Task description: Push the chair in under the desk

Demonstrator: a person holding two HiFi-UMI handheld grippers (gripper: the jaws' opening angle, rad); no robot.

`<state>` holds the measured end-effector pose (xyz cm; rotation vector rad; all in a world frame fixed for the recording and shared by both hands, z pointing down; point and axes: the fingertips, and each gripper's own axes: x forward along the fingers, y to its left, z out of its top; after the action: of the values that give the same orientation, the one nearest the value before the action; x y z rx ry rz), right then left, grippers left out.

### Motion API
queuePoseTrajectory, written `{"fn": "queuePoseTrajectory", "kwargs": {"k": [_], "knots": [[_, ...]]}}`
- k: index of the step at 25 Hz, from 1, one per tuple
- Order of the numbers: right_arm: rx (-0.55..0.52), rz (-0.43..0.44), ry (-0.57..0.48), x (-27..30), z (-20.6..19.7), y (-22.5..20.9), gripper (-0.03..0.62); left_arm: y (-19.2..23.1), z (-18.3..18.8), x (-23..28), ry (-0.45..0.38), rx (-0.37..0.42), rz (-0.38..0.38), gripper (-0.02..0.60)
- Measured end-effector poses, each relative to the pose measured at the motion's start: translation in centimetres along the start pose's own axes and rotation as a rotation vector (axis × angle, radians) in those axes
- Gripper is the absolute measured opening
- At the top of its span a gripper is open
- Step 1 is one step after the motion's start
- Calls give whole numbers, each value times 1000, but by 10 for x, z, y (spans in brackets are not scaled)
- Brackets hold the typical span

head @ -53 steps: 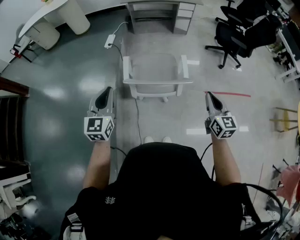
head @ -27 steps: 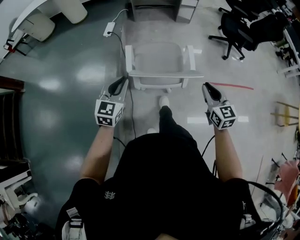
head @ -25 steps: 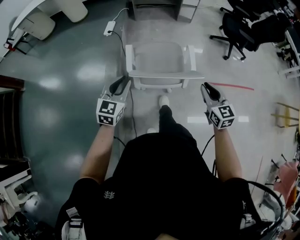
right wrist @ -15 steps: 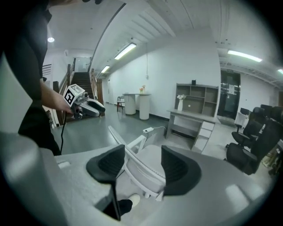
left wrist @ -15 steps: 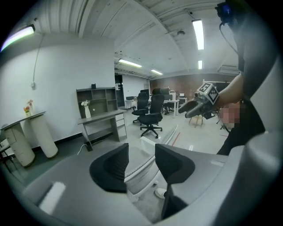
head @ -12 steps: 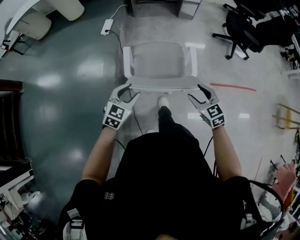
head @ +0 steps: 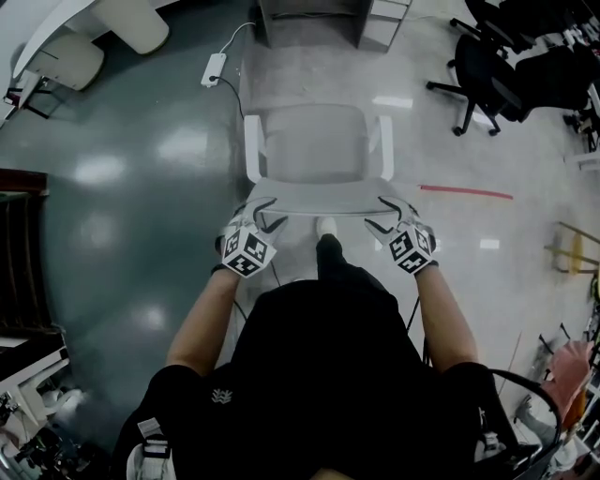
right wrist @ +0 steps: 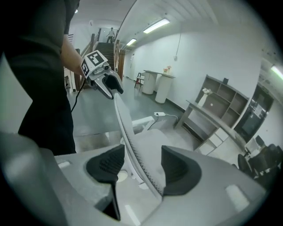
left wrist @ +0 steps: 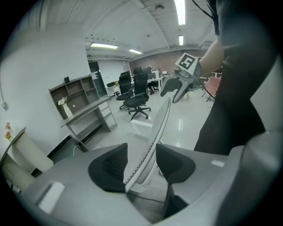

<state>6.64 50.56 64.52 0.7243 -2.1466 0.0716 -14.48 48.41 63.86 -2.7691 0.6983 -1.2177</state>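
Note:
A white mesh-back chair (head: 319,141) stands on the floor facing the grey desk (head: 323,17) at the top of the head view. My left gripper (head: 269,212) is at the left end of the backrest's top edge (head: 323,195), my right gripper (head: 379,213) at the right end. Both sets of jaws have just been opening. In the left gripper view the backrest edge (left wrist: 152,137) runs between the dark pads (left wrist: 110,170) with gaps on both sides. The right gripper view shows the same: the edge (right wrist: 128,132) lies between its pads (right wrist: 179,172), untouched.
Black office chairs (head: 487,75) stand at the upper right. A power strip (head: 214,67) with a cable lies left of the chair. A red tape line (head: 466,192) marks the floor on the right. My foot (head: 325,227) is just behind the chair.
Both grippers moved forward and down from beside the chair to its backrest. Their jaws went from shut to wide open and now straddle the top edge.

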Motion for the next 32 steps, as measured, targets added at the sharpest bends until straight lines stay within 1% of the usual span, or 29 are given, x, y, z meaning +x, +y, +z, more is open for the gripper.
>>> {"fn": "queuePoseTrajectory", "kwargs": {"k": [1,4,6,10,12,14,16,18,21,26,32], "knots": [[5,10,6,4,-2,-1,252,0,0,5,7,6,-12,210],[18,55,16,11,-8,-3,250,-4,-3,17,32,39,-61,239],[20,91,20,15,-11,-3,249,-5,-8,25,57,56,-88,235],[26,138,34,22,-12,-4,230,-4,-8,32,90,59,-139,224],[36,147,42,25,-11,-6,213,0,-7,35,105,61,-162,210],[51,145,47,26,-10,-11,196,5,-5,38,116,44,-175,209],[68,136,49,29,-9,-20,173,13,-3,42,125,25,-174,199],[78,130,56,34,-6,-30,169,23,-1,47,134,11,-162,166],[75,140,73,43,-2,-48,166,40,3,57,154,2,-151,164],[71,162,69,54,2,-69,164,60,10,70,186,4,-163,163],[62,175,60,68,6,-103,163,91,19,90,210,-28,-136,167]]}}
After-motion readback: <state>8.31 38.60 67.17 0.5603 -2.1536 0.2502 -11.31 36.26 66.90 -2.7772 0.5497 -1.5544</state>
